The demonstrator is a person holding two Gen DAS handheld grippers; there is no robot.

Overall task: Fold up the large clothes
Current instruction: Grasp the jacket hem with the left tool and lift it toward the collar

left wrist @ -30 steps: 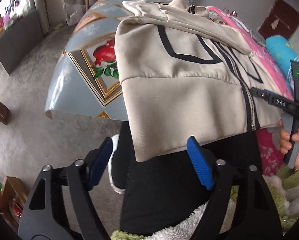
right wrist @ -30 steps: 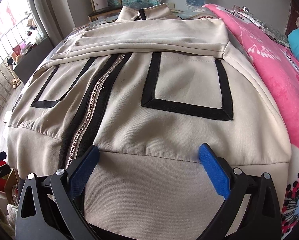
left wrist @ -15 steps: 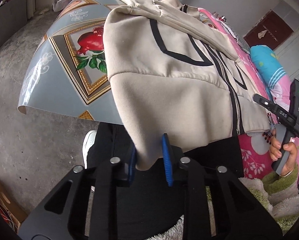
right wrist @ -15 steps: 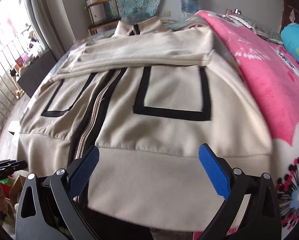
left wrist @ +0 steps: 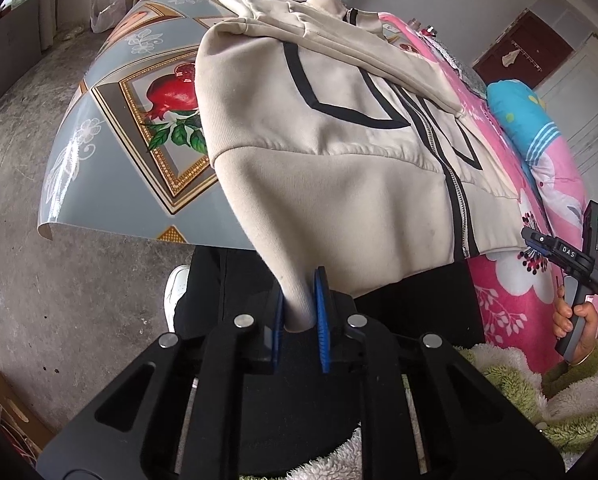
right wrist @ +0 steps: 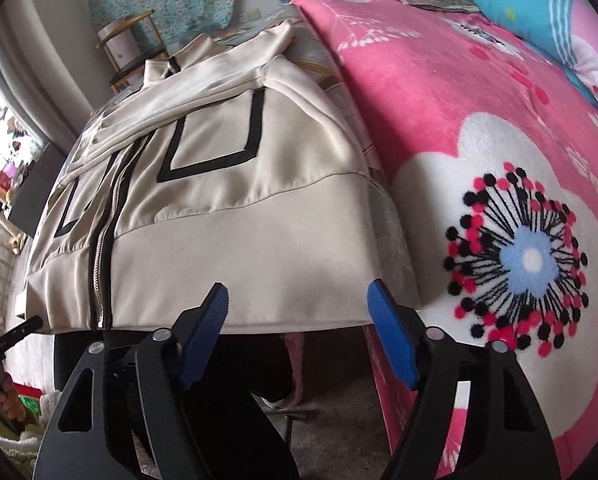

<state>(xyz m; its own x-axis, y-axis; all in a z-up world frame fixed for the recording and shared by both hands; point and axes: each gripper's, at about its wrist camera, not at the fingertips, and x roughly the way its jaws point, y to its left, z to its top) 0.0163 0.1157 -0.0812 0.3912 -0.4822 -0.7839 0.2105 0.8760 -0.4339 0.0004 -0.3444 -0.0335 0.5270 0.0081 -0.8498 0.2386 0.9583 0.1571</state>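
Note:
A beige zip jacket [left wrist: 339, 128] with black trim lies front up on the table, sleeves folded across its chest; it also shows in the right wrist view [right wrist: 227, 184]. My left gripper [left wrist: 299, 312] is shut on the jacket's bottom left hem corner, which hangs off the table's near edge. My right gripper [right wrist: 299, 320] is open, just below and in front of the right end of the hem, not touching it. It appears from outside in the left wrist view [left wrist: 567, 256].
The table has a blue-grey cloth with a pomegranate print [left wrist: 139, 112]. A pink flowered blanket [right wrist: 499, 160] lies right of the jacket, with a blue pillow [right wrist: 519, 0] at the back. My dark trousers [left wrist: 379, 320] are below the table edge. A chair [right wrist: 127, 48] stands behind.
My left gripper closed on the hem corner and now holds it tight. My right gripper moved right and lower, to the hem's right end, and narrowed a little.

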